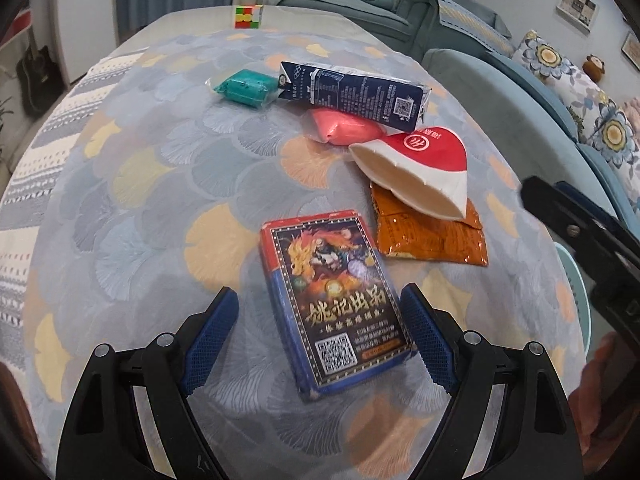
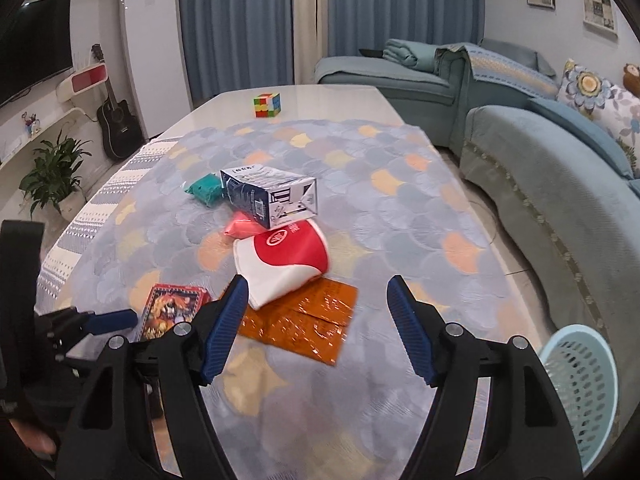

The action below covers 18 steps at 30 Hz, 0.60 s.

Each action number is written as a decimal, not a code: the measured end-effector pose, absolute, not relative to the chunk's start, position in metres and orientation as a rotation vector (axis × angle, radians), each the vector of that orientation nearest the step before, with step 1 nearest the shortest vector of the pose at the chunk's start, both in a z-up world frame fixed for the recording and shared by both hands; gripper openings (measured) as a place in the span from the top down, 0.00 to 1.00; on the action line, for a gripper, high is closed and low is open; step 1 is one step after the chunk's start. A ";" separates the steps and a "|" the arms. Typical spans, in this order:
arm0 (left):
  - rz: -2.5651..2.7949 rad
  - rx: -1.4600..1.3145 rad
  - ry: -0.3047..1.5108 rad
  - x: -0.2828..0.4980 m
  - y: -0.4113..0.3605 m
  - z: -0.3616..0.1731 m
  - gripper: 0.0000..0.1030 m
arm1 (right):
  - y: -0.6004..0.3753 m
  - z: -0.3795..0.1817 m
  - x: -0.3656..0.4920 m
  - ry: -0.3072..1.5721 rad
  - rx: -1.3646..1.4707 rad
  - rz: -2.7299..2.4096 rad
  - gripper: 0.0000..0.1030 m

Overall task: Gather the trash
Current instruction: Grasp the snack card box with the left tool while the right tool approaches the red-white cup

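Left gripper (image 1: pixel 320 328) hangs wide open with the card box (image 1: pixel 336 300) lying flat on the table (image 1: pixel 140 200) right between its fingers, not yet touched: looks like the pick-up step. Next call, I'd say: lower, close on the box's long sides. Right gripper (image 2: pixel 316 320) is open too, empty, with the orange sachet (image 2: pixel 304 320) and crushed paper cup (image 2: pixel 288 264) just ahead. The blue basket (image 2: pixel 580 384) sits low to its right, partly cut off. Whether the box is full, can't tell; milk carton (image 2: pixel 272 196) half hides a pink packet.
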State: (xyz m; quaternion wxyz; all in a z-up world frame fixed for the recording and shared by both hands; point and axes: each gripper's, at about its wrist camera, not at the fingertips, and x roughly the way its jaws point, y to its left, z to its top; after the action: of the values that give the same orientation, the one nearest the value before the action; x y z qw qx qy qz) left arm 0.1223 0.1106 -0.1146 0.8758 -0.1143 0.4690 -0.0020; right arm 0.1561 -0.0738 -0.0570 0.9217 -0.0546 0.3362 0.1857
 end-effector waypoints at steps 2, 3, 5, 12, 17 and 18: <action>-0.024 -0.244 0.974 0.123 0.110 -0.114 0.32 | -0.069 -0.063 0.166 0.709 -0.093 0.386 0.34; -0.037 -0.249 0.970 0.122 0.110 -0.114 0.39 | -0.068 -0.066 0.171 0.720 -0.081 0.388 0.34; -0.038 -0.240 0.955 0.121 0.109 -0.111 0.51 | -0.065 -0.071 0.180 0.739 -0.062 0.392 0.34; -0.066 -0.364 0.934 0.116 0.130 -0.110 0.80 | -0.047 -0.083 0.205 0.764 -0.066 0.391 0.19; -0.123 -0.401 0.921 0.112 0.126 -0.110 0.31 | -0.040 -0.092 0.224 0.812 -0.061 0.402 0.16; -0.135 -0.392 0.914 0.110 0.122 -0.109 0.28 | -0.039 -0.095 0.228 0.830 -0.065 0.409 0.15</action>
State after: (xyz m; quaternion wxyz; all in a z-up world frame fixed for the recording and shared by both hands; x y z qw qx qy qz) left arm 0.1097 0.1220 -0.1086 0.8767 -0.1881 0.4379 -0.0645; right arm 0.2280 -0.0387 -0.0955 0.8944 -0.0311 0.4001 0.1974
